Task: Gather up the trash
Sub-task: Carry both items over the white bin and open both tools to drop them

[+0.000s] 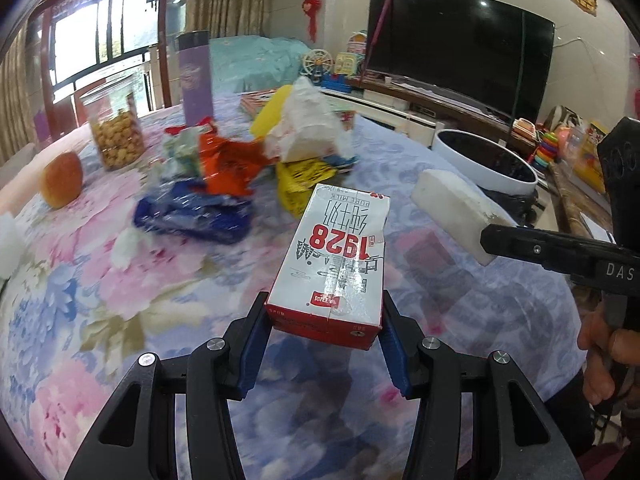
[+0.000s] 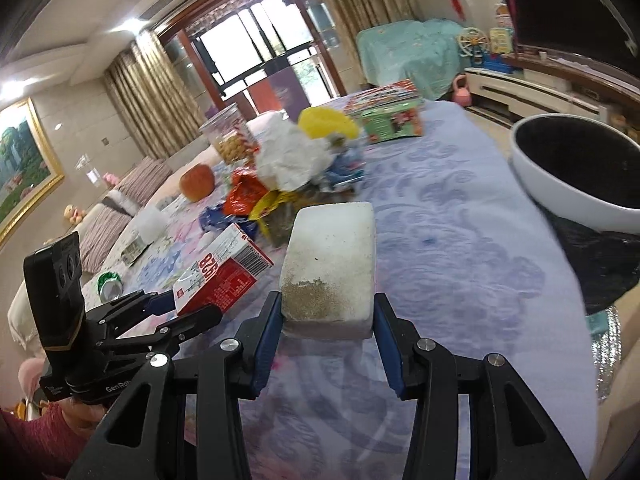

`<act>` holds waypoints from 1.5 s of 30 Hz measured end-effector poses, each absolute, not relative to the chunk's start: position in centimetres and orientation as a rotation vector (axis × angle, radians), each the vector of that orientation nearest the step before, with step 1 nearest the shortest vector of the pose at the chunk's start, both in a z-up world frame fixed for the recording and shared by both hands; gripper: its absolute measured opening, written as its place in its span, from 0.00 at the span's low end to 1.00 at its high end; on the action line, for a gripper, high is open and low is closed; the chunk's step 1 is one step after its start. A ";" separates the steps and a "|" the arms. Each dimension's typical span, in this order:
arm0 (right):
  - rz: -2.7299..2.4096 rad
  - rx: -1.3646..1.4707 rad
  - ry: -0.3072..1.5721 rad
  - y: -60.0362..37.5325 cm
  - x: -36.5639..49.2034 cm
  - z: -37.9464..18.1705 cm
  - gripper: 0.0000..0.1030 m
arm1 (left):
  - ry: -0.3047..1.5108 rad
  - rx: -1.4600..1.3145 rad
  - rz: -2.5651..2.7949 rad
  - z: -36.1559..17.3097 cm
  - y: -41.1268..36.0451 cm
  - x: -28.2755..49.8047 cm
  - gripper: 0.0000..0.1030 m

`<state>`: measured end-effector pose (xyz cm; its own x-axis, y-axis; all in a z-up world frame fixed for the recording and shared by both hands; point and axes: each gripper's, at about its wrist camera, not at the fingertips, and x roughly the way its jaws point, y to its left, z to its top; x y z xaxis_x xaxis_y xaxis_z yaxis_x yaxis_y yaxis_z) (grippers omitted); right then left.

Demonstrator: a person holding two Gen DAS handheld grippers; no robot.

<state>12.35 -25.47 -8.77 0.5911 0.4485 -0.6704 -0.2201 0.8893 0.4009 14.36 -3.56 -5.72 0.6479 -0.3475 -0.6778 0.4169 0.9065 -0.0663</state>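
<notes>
Over floral cloth (image 1: 100, 280) | left gripper (image 1: 325, 316) jaws clamp boxy milk carton (image 1: 340, 256) | right gripper (image 2: 327, 320) jaws clamp foam block (image 2: 332, 256) (gritty)

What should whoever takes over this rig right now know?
Left gripper: shut on the milk carton, held above the table.
Right gripper: shut on the white foam block, also lifted.
White bin with black liner: off the table's right edge, nothing dropped in yet.
Left to do: bin both, then the wrapper pile mid-table. The apple and snack jar look like keepers.
</notes>
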 end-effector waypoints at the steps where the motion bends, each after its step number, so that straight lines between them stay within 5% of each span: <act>1: 0.387 0.294 0.854 -25.9 12.3 -8.7 0.44 | 0.751 0.101 -0.439 -5.7 -3.9 14.5 0.48; 45: 0.089 0.395 0.791 -42.9 14.7 -6.7 0.44 | 0.772 0.212 -0.620 -5.1 -22.4 24.4 0.48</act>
